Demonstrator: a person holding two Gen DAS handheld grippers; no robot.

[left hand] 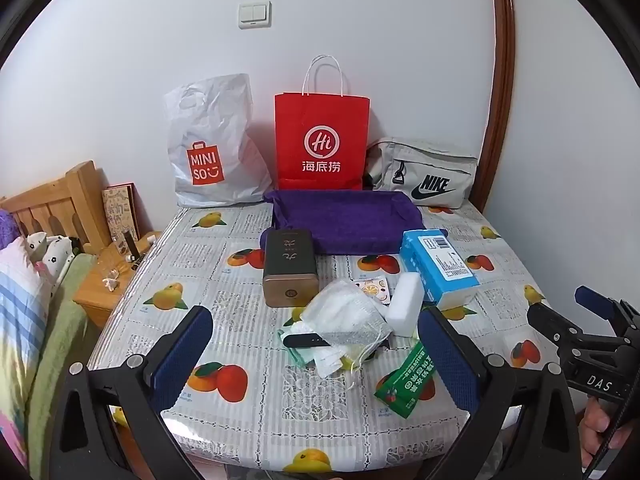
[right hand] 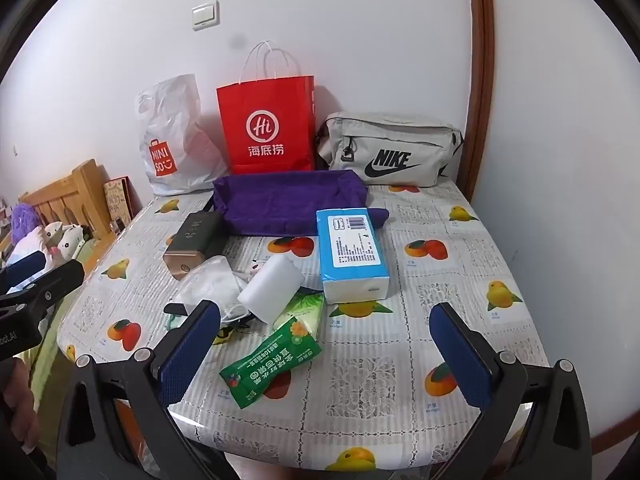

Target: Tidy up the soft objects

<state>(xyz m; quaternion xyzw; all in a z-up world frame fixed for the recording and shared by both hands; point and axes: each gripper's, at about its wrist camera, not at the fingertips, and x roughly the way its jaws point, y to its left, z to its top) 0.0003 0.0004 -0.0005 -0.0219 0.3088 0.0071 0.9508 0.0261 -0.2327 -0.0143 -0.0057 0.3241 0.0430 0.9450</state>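
- While both tools hover above the near edge of the table (left hand: 248,436), the left gripper (left hand: 316,354) and the right gripper (right hand: 326,352) each hold their jaws wide apart, gripping nothing; the pads (left hand: 182,354) are flat, dark blue and finely ribbed.
- Glossy plastic sheeting printed with fruit and lace panels covers the tabletop.
- Soft clutter lies near the table's centre: a crinkled translucent pouch of white masks (left hand: 346,316), a smooth white rectangular sponge block (right hand: 272,290) leaning on the heap, and a green foil snack packet (right hand: 270,362) lying flat nearest the right gripper.
- Just right of the heap rests a blue-and-white plastic-wrapped tissue pack (right hand: 352,254), brick-shaped and slightly puffed.
- Behind it sits a purple fabric tray (left hand: 346,218) with low, floppy felt-like walls.
- Beside the tray's left corner lies a rigid dark tin box (left hand: 290,266) with a bronze end cap.
- Against the wall stand a wrinkled white plastic bag (left hand: 212,148), a stiff red paper bag (left hand: 322,140) with twisted cord handles, and a grey canvas waist bag (right hand: 390,150).
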